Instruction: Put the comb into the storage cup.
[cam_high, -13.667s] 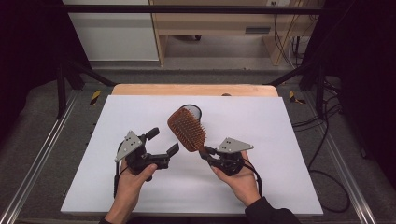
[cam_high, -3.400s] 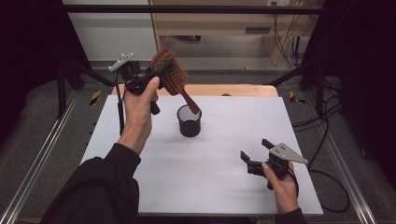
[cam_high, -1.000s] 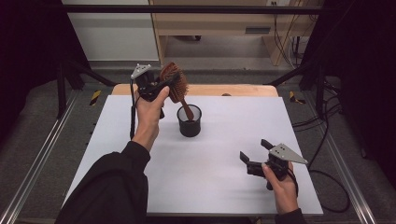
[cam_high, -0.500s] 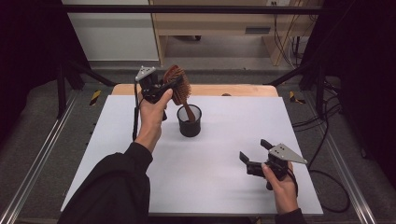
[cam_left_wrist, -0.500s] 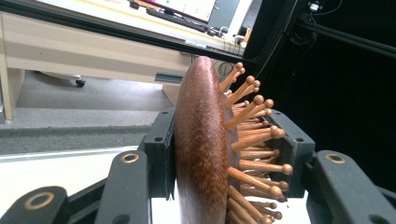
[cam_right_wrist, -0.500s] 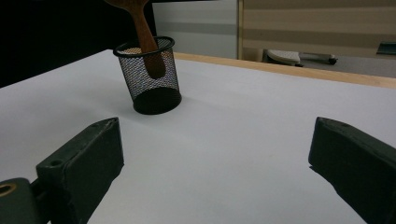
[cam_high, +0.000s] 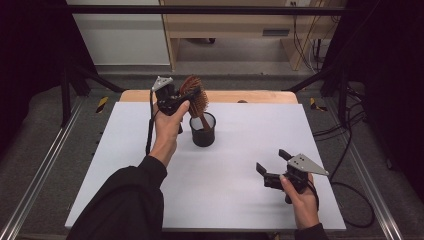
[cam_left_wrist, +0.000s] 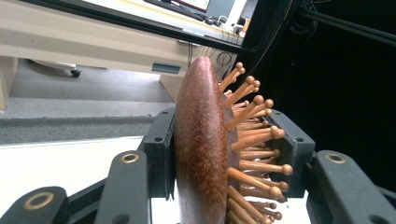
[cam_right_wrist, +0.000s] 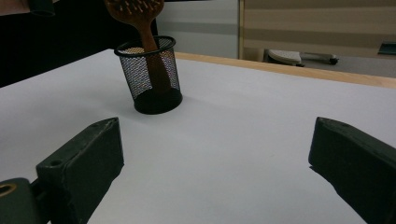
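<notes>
My left fingers (cam_high: 187, 97) are closed tight on the head of a wooden hairbrush (cam_high: 196, 100). In the left gripper view, one finger (cam_left_wrist: 161, 149) presses on the smooth brown back of the brush and the other finger (cam_left_wrist: 289, 149) presses on the side with the little round-tipped pegs. The brush stands almost upright, with its head up and its handle pointing down.

The handle goes down into a black mesh cup (cam_high: 203, 131). The cup stands upright on the white desk (cam_high: 250, 210), at the far side and a bit left of the middle. In the right gripper view I can see the brown handle through the mesh, leaning inside the cup (cam_right_wrist: 150, 74). I cannot tell if the tip of the handle touches the bottom.

My left hand (cam_high: 167, 125) is held up over the desk, just left of the cup, and my dark sleeve (cam_high: 125, 205) comes in from the near left edge.

My right fingers (cam_high: 272, 165) are spread wide with nothing between them. They sit low over the desk at the near right, well apart from the cup, and they point toward it. My right hand (cam_high: 300, 197) holds that gripper from the near side.
</notes>
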